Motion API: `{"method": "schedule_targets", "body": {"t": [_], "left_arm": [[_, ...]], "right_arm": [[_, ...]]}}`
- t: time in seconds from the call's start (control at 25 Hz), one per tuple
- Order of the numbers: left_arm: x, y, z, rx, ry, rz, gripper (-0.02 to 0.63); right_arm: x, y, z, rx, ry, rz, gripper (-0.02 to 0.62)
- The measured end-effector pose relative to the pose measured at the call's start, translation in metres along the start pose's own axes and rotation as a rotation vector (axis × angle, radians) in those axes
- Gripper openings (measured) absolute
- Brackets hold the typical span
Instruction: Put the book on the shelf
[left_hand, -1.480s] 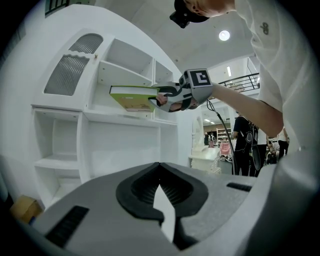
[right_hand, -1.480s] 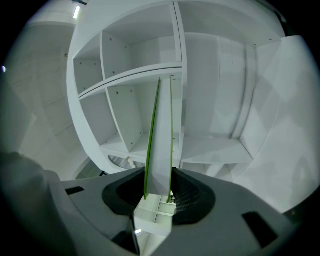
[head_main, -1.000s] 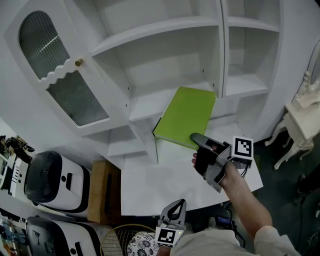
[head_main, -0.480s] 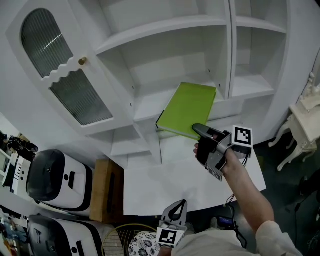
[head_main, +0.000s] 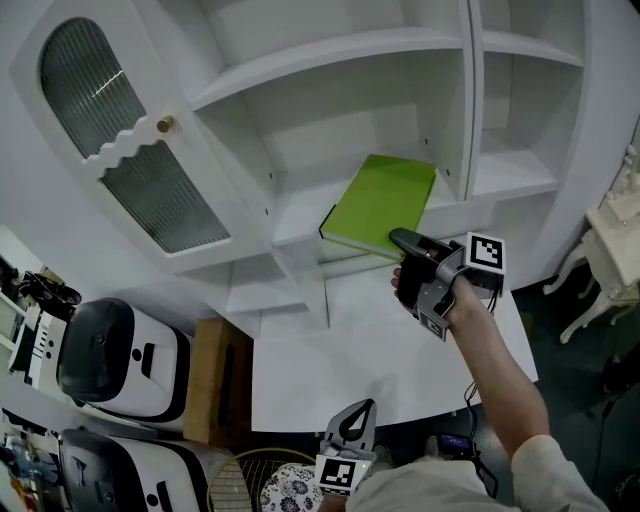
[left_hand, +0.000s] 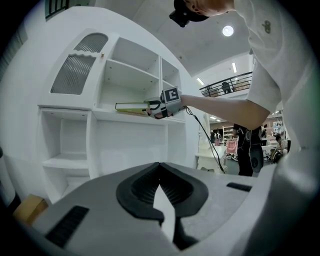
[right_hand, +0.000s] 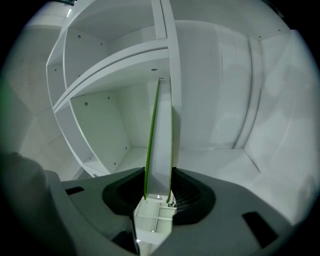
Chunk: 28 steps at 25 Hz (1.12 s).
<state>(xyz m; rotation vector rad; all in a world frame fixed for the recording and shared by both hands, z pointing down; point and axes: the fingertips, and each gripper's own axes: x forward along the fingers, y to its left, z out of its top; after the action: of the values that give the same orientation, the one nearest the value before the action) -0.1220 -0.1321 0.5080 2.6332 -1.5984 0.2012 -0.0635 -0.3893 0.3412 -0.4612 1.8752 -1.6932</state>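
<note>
A flat green book (head_main: 380, 203) lies tilted, its far end over the middle board of the white shelf unit (head_main: 300, 215). My right gripper (head_main: 402, 243) is shut on the book's near edge, the person's hand and arm behind it. In the right gripper view the book (right_hand: 160, 140) stands edge-on between the jaws of that gripper (right_hand: 159, 194), pointing into the shelf bay. My left gripper (head_main: 352, 415) stays low at the bottom edge, shut and holding nothing. The left gripper view shows its own jaws (left_hand: 160, 166) closed, with the book (left_hand: 131, 106) far off at shelf height.
An arched glass cabinet door (head_main: 120, 150) with a brass knob (head_main: 165, 125) stands open at the left. A white counter (head_main: 340, 365) lies below the shelves. White machines (head_main: 110, 360) and a cardboard box (head_main: 212, 380) sit at the left, a white side table (head_main: 620, 225) at the right.
My right gripper has carried the book further toward the shelf bay, so more of the book lies over the shelf board. The left gripper has stayed in place.
</note>
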Motion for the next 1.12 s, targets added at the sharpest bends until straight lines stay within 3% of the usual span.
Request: {"method": "schedule_targets", "body": {"t": [0.8, 0.92, 1.12], "left_arm": [[0.005, 0.007, 0.000, 0.000, 0.015, 0.018, 0.003], [0.006, 0.010, 0.002, -0.001, -0.020, 0.030, 0.003], [0.005, 0.010, 0.002, -0.002, -0.010, 0.026, 0.003]], "right_arm": [[0.031, -0.007, 0.043, 0.002, -0.048, -0.022, 0.156], [0.034, -0.007, 0.046, 0.000, -0.055, -0.022, 0.156], [0.034, -0.004, 0.048, -0.068, -0.056, -0.022, 0.157]]}}
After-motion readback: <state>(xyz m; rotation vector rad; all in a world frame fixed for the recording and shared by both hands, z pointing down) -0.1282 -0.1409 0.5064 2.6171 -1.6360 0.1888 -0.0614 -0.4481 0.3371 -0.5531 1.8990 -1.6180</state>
